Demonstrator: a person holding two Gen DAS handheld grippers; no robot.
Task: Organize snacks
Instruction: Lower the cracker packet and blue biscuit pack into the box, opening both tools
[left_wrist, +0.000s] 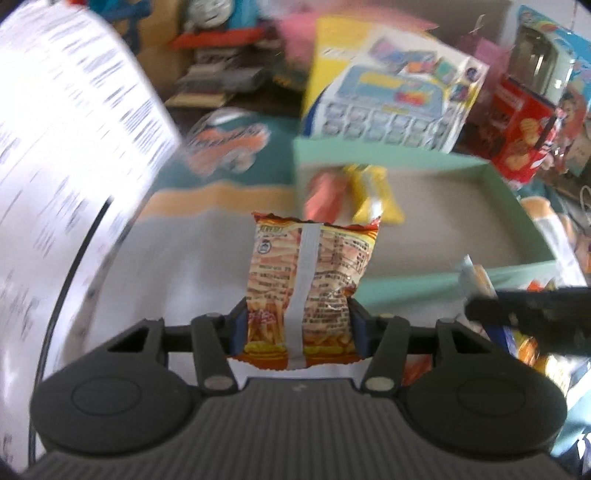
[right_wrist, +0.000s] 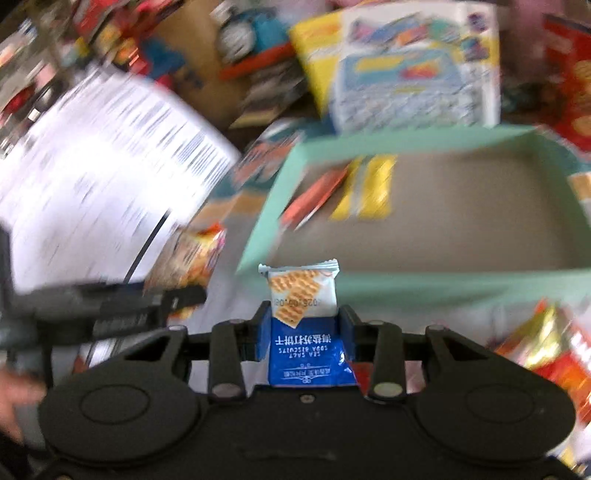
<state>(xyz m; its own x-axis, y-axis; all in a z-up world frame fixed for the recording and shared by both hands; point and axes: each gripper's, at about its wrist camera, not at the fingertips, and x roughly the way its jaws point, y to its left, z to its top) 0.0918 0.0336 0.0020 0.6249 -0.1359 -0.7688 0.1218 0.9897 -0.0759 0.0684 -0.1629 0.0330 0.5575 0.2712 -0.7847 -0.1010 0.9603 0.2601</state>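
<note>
step: carry | left tongs clamp chip packet; right tongs clamp soda biscuit packet | next: release both inside green tray

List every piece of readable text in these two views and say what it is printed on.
"SEA SALT SODA BISCUITS", upside down: blue biscuit packet in the right gripper.
Its Chinese lettering and date stamp: not reliably readable.
Orange snack packet in the left gripper: print too blurred.
White printed sheet: motion-blurred, unreadable.
</note>
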